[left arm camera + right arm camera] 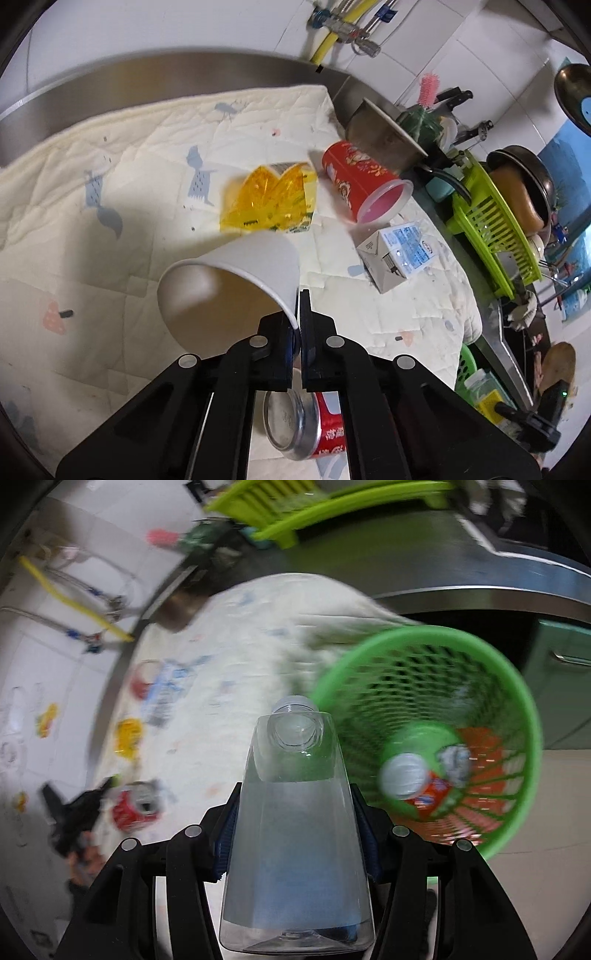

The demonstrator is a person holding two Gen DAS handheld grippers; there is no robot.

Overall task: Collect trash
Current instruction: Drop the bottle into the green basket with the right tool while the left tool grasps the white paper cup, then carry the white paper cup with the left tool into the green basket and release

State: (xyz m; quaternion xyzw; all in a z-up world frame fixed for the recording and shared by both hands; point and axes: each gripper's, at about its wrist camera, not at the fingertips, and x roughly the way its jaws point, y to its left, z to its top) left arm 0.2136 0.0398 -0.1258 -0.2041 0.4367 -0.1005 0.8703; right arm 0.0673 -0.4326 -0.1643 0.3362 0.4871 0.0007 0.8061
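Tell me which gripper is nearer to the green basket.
Right. The right gripper holds a clear bottle just beside the green basket; the left gripper is over the quilt, pinching a paper cup.

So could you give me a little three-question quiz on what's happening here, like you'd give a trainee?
1. True or false: the left gripper pinches the rim of the white paper cup.
2. What does the right gripper hold?
A. a milk carton
B. a clear plastic bottle
C. a red can
3. Fill in: the green mesh basket already holds some ____.

Key: 1 true. 2 B. 3 trash, including a crumpled wad.
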